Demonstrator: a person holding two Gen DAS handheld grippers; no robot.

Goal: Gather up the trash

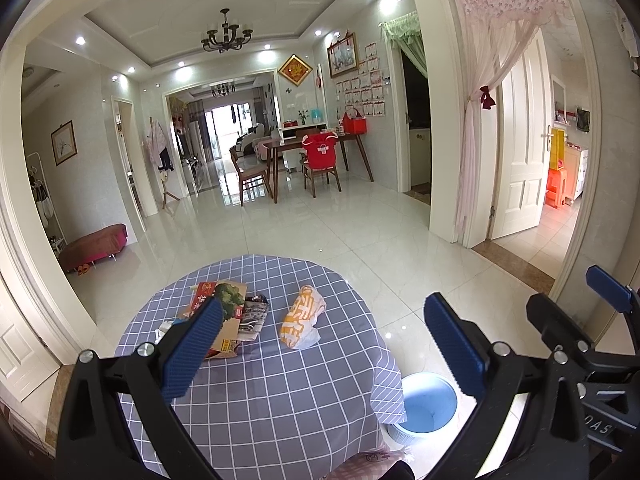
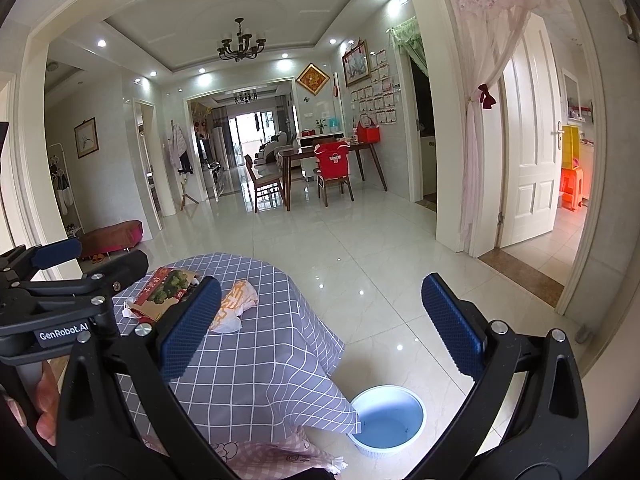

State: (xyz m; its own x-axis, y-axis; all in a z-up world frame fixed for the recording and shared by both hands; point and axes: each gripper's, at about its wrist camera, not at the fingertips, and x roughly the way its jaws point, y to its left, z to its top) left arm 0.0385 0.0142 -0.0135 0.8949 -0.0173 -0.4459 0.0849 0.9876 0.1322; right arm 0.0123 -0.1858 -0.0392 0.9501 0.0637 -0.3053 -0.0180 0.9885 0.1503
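A small table with a grey-blue checked cloth [image 1: 272, 392] [image 2: 256, 360] holds the trash: a red and green cardboard package [image 1: 224, 308] [image 2: 164, 288], a crumpled dark wrapper [image 1: 254, 314] beside it, and a white and orange crumpled wrapper [image 1: 304, 316] [image 2: 236, 306]. A light blue bin [image 1: 428, 408] [image 2: 386, 420] stands on the floor right of the table. My left gripper [image 1: 320, 352] is open and empty above the table's near part. My right gripper [image 2: 320, 328] is open and empty, over the table's right edge; it also shows in the left wrist view [image 1: 580, 320].
White tiled floor [image 1: 360, 232] stretches ahead to a dining table with chairs [image 1: 312, 152]. A doorway with a pink curtain [image 1: 488, 120] is at the right. A maroon bench [image 1: 96, 244] sits at the left wall. A pink checked cloth [image 2: 272, 456] lies at the near edge.
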